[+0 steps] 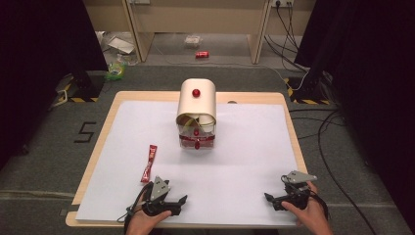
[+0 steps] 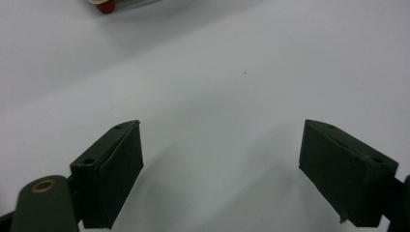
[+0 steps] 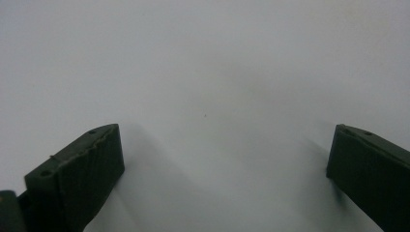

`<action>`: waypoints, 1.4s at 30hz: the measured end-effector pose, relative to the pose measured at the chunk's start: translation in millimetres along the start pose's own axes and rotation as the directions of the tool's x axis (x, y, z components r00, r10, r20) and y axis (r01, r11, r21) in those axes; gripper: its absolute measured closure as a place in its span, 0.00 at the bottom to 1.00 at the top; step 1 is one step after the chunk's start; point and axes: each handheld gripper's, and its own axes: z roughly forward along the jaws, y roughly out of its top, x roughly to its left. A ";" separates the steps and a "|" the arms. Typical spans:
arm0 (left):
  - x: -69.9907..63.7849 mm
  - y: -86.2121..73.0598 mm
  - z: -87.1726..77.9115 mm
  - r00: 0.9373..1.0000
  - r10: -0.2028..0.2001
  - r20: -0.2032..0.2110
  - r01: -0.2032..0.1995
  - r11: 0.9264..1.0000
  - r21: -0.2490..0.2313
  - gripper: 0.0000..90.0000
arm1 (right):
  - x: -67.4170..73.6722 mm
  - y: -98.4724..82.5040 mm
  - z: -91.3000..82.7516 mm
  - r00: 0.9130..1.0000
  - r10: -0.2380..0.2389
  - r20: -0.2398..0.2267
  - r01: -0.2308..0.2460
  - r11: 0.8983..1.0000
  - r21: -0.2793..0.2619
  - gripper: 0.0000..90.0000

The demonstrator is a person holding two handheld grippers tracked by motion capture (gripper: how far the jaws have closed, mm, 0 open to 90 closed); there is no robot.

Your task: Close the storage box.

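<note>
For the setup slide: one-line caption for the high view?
Both claws, left and right, rest open on the white sheet; red sachet lies ahead of the left one, cream-lidded box mid-table.

Red stick sachet (image 1: 149, 163), flat on white sheet (image 1: 244, 147), lying lengthwise just ahead of left tongs (image 1: 182, 203), untouched.

I see a wooden worktop (image 1: 110, 113) under a white sheet (image 1: 244, 161); on the sheet, a red sachet (image 1: 149, 163) and a cream-lidded container (image 1: 196, 115).
</note>
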 end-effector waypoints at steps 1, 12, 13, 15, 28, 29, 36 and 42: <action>-0.5 -1.3 -0.3 1.000 0.000 0.002 0.000 1.000 0.003 0.16 | 0.0 0.0 0.0 1.000 0.000 0.000 0.000 1.000 0.000 0.00; -4.1 -18.5 -9.6 1.000 0.013 -0.010 -0.013 1.000 -0.019 0.16 | 0.1 0.0 0.0 1.000 0.000 0.000 0.000 1.000 0.000 0.00; -4.5 -19.8 -10.0 1.000 0.013 -0.014 -0.013 1.000 -0.026 0.16 | 0.0 0.0 0.0 1.000 -0.001 0.000 0.001 1.000 -0.001 0.00; -5.7 -21.6 -10.4 1.000 0.007 -0.021 -0.008 0.999 -0.037 0.16 | 0.0 -0.1 0.0 1.000 -0.001 0.001 0.001 1.000 -0.001 0.00; -8.6 -26.3 -12.0 0.999 -0.010 -0.037 0.008 0.998 -0.061 0.16 | 0.1 -0.1 0.0 1.000 -0.001 0.000 0.001 1.000 -0.001 0.00; -8.1 -26.5 -12.2 0.999 -0.008 -0.033 0.006 0.998 -0.061 0.16 | 0.1 -0.1 0.0 1.000 -0.002 0.000 0.002 1.000 -0.001 0.00; -6.6 -27.8 -12.6 1.000 -0.003 -0.021 0.001 0.998 -0.069 0.16 | 0.2 -0.1 0.0 1.000 -0.001 0.000 0.001 1.000 -0.001 0.00; -5.6 -28.6 -12.8 1.000 -0.001 -0.014 0.000 0.997 -0.073 0.16 | 0.1 -0.1 0.0 1.000 -0.002 0.000 0.002 1.000 -0.001 0.00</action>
